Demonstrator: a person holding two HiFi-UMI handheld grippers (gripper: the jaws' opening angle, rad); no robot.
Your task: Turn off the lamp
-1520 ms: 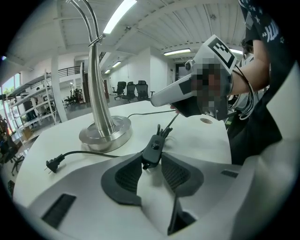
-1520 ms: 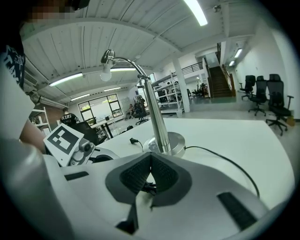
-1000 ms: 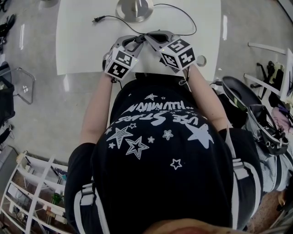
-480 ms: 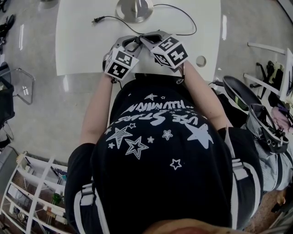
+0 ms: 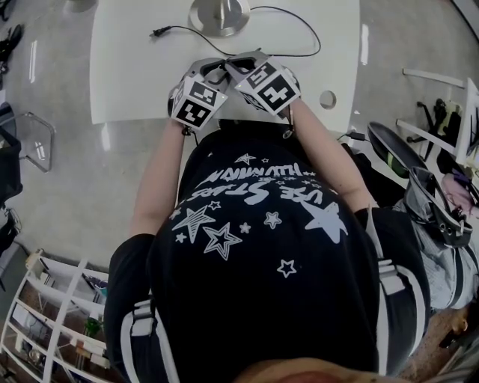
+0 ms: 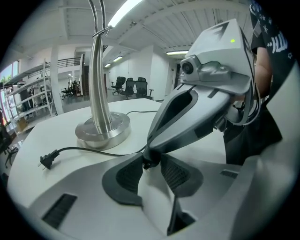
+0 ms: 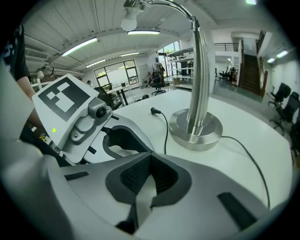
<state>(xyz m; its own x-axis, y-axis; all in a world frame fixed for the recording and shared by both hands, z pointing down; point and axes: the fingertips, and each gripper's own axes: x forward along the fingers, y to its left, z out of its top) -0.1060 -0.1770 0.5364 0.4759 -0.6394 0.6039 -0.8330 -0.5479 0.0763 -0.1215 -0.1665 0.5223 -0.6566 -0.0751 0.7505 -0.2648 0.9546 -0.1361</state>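
A chrome lamp stands with its round base (image 5: 219,15) (image 6: 103,131) (image 7: 196,127) at the far side of the white table (image 5: 135,82). Its black cord (image 5: 299,26) loops toward me; the plug (image 5: 157,32) (image 6: 46,161) lies loose on the table. My left gripper (image 5: 217,69) (image 6: 149,168) is shut on a small dark switch piece (image 6: 147,162) on that cord. My right gripper (image 5: 233,63) (image 7: 150,159) is shut, and its tip presses down onto the same spot between the left fingertips. The bulb (image 7: 129,21) hangs high overhead.
A round hole (image 5: 327,99) sits in the table near its front right corner. White wire shelves (image 5: 52,314) stand at the lower left, bags and gear (image 5: 434,209) at the right, a chair frame (image 5: 37,138) at the left. The person's torso fills the lower middle.
The right gripper has rolled and shifted slightly left, so its marker cube now sits closer to the left one. The left gripper, cord and lamp have not moved.
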